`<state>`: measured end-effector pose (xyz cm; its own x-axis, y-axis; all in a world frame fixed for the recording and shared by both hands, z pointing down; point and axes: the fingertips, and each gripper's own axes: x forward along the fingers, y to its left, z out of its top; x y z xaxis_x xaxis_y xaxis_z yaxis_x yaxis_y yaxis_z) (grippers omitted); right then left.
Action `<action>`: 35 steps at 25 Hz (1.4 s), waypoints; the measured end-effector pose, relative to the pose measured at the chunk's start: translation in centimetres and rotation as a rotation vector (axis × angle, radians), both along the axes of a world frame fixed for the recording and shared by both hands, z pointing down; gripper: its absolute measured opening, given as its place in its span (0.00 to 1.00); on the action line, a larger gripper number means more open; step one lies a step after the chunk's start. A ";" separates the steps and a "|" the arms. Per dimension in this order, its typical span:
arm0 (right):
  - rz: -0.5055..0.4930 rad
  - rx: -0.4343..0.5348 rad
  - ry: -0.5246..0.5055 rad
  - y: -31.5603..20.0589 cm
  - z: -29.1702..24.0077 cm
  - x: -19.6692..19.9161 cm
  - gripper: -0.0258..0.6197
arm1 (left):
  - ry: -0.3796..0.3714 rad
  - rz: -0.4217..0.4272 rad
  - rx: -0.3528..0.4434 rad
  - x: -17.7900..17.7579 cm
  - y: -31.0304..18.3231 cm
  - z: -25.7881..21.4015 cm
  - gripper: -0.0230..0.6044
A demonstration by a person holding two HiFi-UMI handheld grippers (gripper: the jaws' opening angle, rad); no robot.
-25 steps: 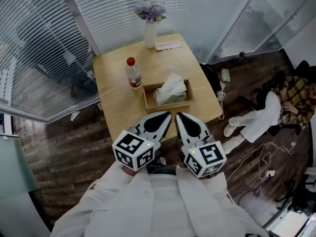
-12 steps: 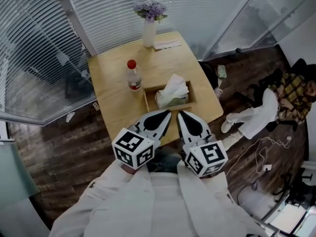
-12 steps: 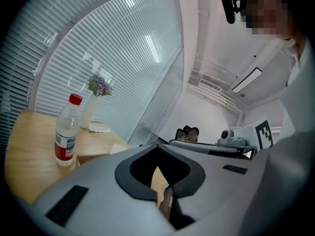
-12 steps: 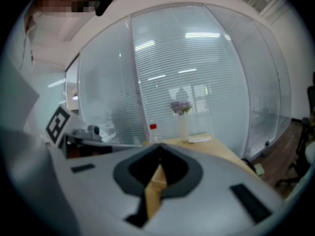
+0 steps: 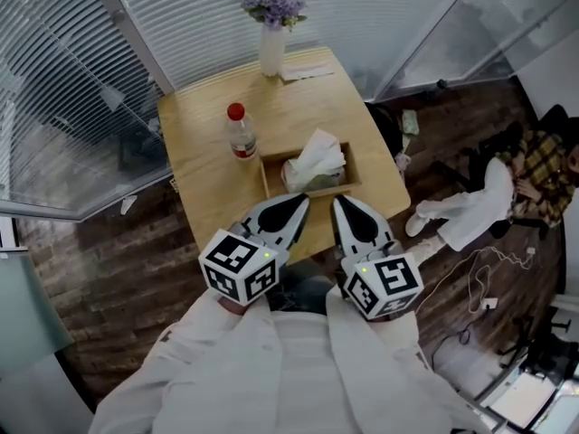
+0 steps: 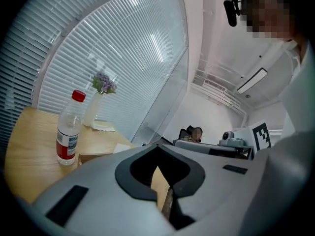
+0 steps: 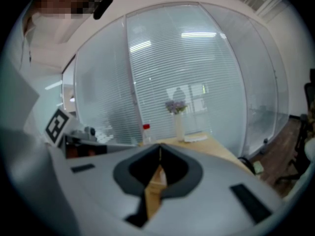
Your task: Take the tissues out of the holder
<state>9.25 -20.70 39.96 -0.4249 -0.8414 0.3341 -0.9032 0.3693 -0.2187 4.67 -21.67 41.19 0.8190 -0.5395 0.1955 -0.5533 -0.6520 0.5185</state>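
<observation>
A wooden tissue holder (image 5: 268, 180) stands near the front of the small wooden table (image 5: 199, 165), with white tissues (image 5: 318, 155) sticking up out of it. Both grippers hover side by side over the table's near edge, just short of the holder. My left gripper (image 5: 302, 200) is shut and empty, pointing at the holder's front left. My right gripper (image 5: 337, 202) is shut and empty at its front right. In the left gripper view the shut gripper (image 6: 158, 145) covers most of the holder. The right gripper view likewise shows a shut gripper (image 7: 160, 146) over a sliver of wood.
A red-capped water bottle (image 5: 241, 134) stands just left of the holder, also in the left gripper view (image 6: 68, 129). A white vase of purple flowers (image 5: 272, 34) and a paper (image 5: 308, 70) sit at the far edge. Glass walls with blinds enclose the back. A seated person (image 5: 534, 165) and floor cables (image 5: 479, 297) are to the right.
The head view has shifted a little. Both grippers stay shut and have edged slightly closer to the holder. Nothing on the table has moved.
</observation>
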 end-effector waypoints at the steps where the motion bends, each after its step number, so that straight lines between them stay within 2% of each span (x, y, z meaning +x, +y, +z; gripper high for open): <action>1: -0.007 -0.001 -0.003 -0.1 -0.1 0.0 0.06 | -0.002 -0.004 -0.001 0.1 0.0 0.0 0.04; 17: -0.103 -0.025 -0.061 -0.9 0.1 0.0 0.06 | -0.040 -0.054 -0.004 0.6 -0.5 0.4 0.05; 27: -0.154 -0.055 -0.013 -1.2 1.3 -0.2 0.06 | -0.044 -0.038 -0.013 1.3 -0.3 1.0 0.05; 35: -0.211 -0.077 0.027 -2.1 2.0 -0.2 0.06 | -0.036 -0.068 -0.043 0.5 -1.2 1.9 0.05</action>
<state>9.09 -22.78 41.97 -0.5792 -0.7062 0.4072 -0.8134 0.5342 -0.2304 5.14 -22.92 43.08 0.7729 -0.5839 0.2484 -0.6141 -0.5898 0.5244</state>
